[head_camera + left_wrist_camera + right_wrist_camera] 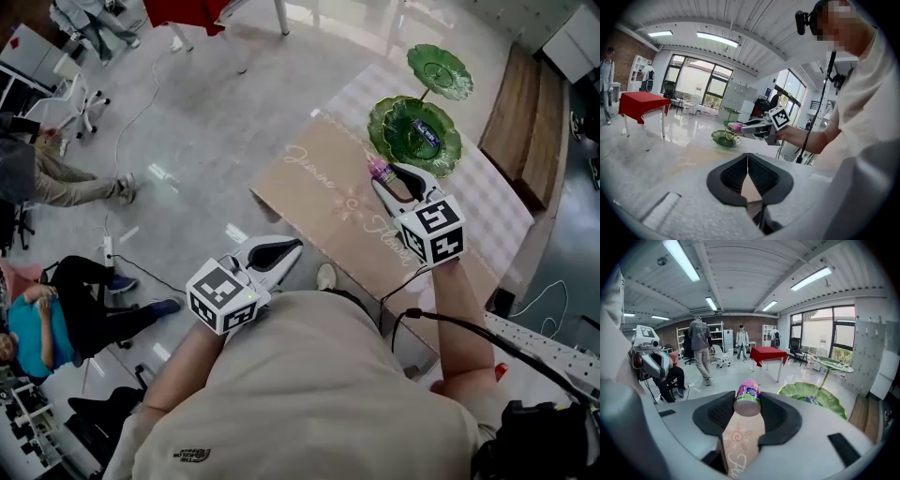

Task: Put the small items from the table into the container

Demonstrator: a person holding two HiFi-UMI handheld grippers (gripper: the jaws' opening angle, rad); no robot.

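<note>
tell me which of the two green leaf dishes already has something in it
The lower leaf dish, the one nearer the person: a dark blue packet lies in it. The upper dish looks bare.

Small can: pink-purple printed band, green band, pale flat end facing back along jaws. Tipped on side, gripped between jaws of right gripper, raised above surface, just near-left of container.

Container: green leaf-shaped two-tier dish stand, upright on surface, far right.

Dark blue packet: lying in lower dish.
</note>
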